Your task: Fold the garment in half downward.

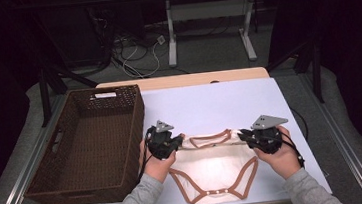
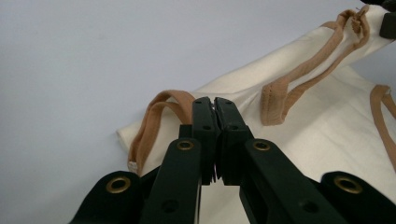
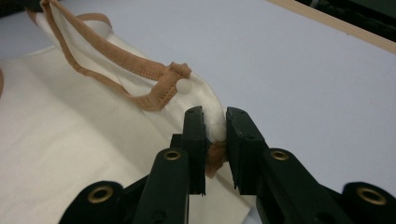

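- High view: cream bodysuit (image 1: 211, 167) lies on the table (image 1: 219, 103), near edge, right of the empty wicker basket (image 1: 92, 140).
- Left gripper (image 1: 165, 142) is clenched on the garment's left shoulder fold; right gripper (image 1: 262, 139) grasps the right shoulder by its snap tab.
- Judgement: top edge is turned down, first fold underway; further folds and basketing remain.
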Motion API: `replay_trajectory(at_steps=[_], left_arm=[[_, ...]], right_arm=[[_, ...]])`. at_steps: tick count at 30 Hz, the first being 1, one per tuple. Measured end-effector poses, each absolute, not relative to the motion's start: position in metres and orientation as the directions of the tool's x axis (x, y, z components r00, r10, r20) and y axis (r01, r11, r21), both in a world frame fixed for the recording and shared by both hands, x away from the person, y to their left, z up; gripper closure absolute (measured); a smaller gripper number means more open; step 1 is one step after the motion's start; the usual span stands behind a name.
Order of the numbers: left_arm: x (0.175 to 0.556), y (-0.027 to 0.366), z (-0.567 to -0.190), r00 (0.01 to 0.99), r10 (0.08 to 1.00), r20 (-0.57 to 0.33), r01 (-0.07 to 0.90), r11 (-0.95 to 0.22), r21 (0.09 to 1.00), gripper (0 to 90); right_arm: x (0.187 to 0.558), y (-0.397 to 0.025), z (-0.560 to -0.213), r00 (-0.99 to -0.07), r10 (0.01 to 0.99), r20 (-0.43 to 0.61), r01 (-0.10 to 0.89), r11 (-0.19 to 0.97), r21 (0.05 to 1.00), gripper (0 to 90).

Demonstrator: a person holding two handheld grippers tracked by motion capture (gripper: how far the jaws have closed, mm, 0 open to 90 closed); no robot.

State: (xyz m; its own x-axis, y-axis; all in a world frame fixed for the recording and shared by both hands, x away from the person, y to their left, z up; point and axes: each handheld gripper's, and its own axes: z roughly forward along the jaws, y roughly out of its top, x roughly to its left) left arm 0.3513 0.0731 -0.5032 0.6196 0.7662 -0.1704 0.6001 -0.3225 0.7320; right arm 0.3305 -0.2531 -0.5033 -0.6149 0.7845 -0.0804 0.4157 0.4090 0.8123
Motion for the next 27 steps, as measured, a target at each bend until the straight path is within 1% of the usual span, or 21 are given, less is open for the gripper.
replay_trajectory(at_steps=[1,2,6,14,17,24,27], left_arm=[[0.348,0.072,-0.505,0.622,0.764,-0.171,0.601,-0.325,0.73,87.8],[0.347,0.072,-0.505,0.637,0.757,-0.148,0.589,-0.353,0.727,87.8],[0.337,0.074,-0.508,0.662,0.736,-0.139,0.575,-0.38,0.724,87.8],[0.315,0.078,-0.512,0.686,0.71,-0.159,0.553,-0.367,0.748,87.8],[0.305,0.079,-0.515,0.685,0.706,-0.179,0.556,-0.348,0.755,87.8],[0.287,0.084,-0.518,0.701,0.687,-0.192,0.551,-0.351,0.757,87.8],[0.279,0.088,-0.515,0.71,0.68,-0.184,0.537,-0.353,0.766,87.8]], right_arm=[[0.327,-0.253,-0.505,-0.615,0.784,-0.085,0.415,0.414,0.81,78.1],[0.323,-0.253,-0.508,-0.617,0.783,-0.083,0.417,0.414,0.809,78.1],[0.31,-0.252,-0.515,-0.626,0.775,-0.082,0.413,0.419,0.809,78.1],[0.289,-0.255,-0.517,-0.639,0.764,-0.086,0.389,0.418,0.821,78.0],[0.282,-0.256,-0.516,-0.639,0.764,-0.089,0.384,0.417,0.824,78.0],[0.261,-0.258,-0.516,-0.652,0.752,-0.094,0.366,0.421,0.83,78.0],[0.254,-0.258,-0.518,-0.659,0.744,-0.112,0.347,0.433,0.832,78.0]])
